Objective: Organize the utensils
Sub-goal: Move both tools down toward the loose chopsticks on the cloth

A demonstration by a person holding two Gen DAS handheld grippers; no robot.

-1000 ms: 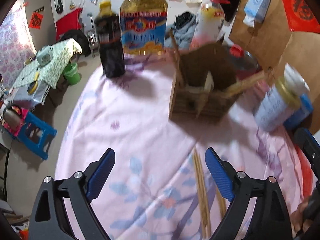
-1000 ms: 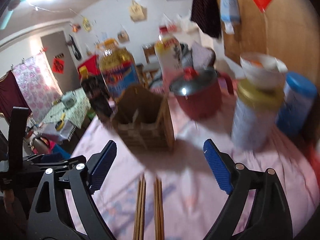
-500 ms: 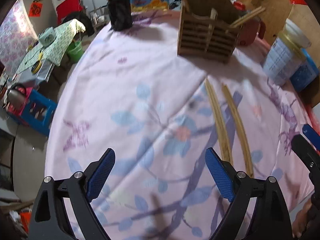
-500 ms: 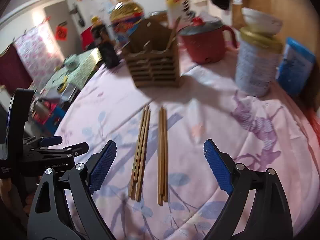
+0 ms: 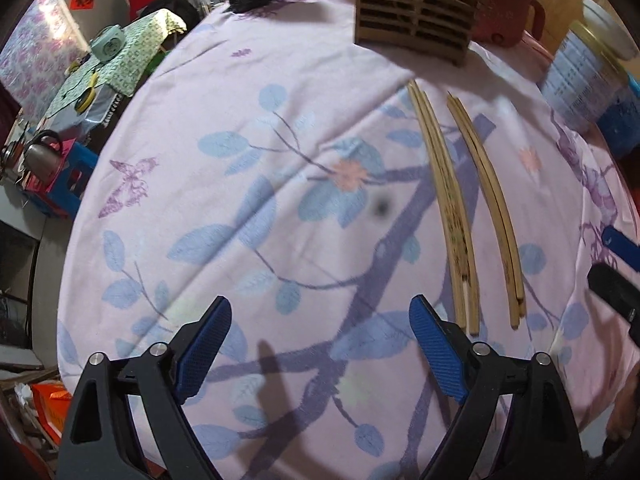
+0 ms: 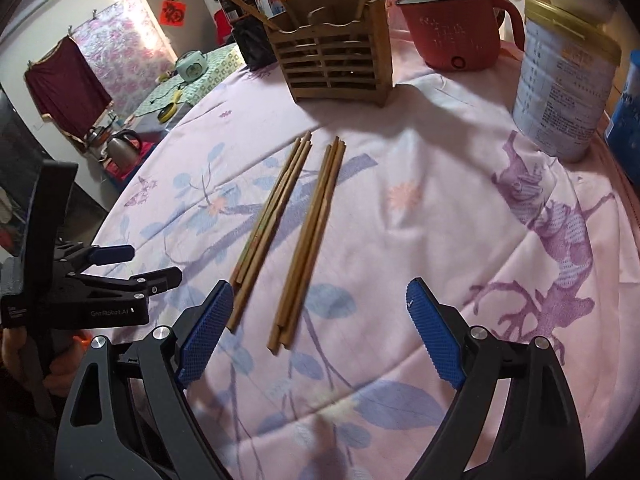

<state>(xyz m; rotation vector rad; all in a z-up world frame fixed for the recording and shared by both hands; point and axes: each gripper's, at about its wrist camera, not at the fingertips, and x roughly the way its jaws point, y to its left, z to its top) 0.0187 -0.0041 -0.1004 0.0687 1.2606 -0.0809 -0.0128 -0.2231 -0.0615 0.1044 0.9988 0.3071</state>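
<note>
Two bundles of bamboo chopsticks, the left bundle (image 6: 272, 224) and the right bundle (image 6: 310, 240), lie side by side mid-table on the pink floral tablecloth (image 6: 440, 220), long axes pointing at the slatted wooden utensil holder (image 6: 336, 64) near the far edge. The right gripper (image 6: 320, 328), jaws spread and just narrowing slightly, empty, brackets their near ends, so it seems nearer. The left gripper (image 5: 320, 344), likewise spread, narrowing and empty, hovers left of them.
</note>
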